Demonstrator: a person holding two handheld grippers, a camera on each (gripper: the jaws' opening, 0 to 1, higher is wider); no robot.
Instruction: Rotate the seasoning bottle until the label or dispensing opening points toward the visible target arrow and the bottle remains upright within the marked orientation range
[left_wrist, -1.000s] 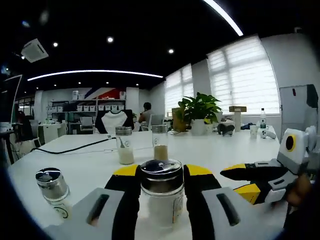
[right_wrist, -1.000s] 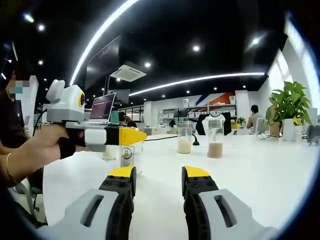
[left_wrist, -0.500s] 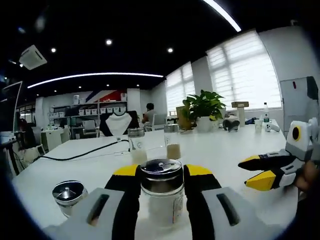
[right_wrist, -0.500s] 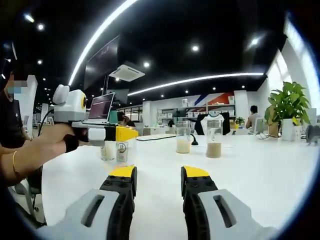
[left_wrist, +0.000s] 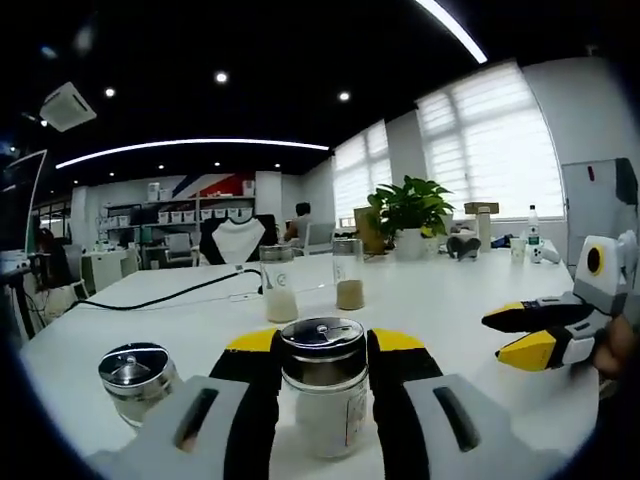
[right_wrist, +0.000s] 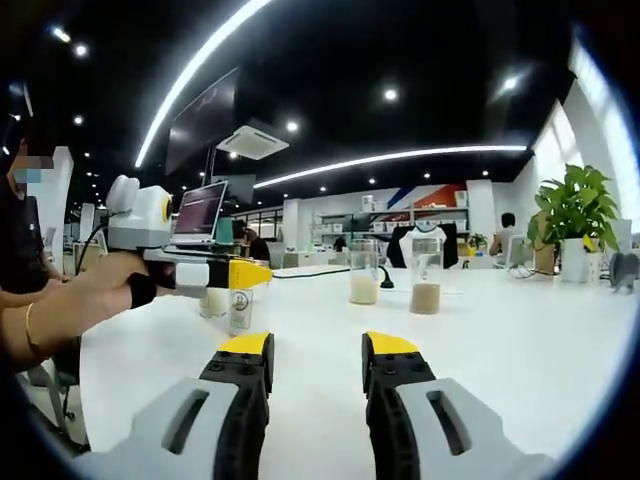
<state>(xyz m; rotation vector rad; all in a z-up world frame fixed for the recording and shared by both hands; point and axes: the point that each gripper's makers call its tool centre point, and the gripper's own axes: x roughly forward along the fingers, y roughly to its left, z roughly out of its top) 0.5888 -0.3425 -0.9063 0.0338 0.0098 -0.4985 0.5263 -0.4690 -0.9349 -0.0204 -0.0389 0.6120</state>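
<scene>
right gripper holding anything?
No. In the right gripper view the right gripper is open, with bare white table showing in the gap.

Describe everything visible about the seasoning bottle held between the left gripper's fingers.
The seasoning bottle is a clear, glass-looking jar with a shiny metal shaker lid and a small knob at the lid's centre. It holds a pale, whitish powder, and a label edge shows on its right side. It stands upright on the white table, clamped on both sides by the black, yellow-tipped fingers of the left gripper. In the right gripper view it appears small beneath that gripper, still upright.
</scene>
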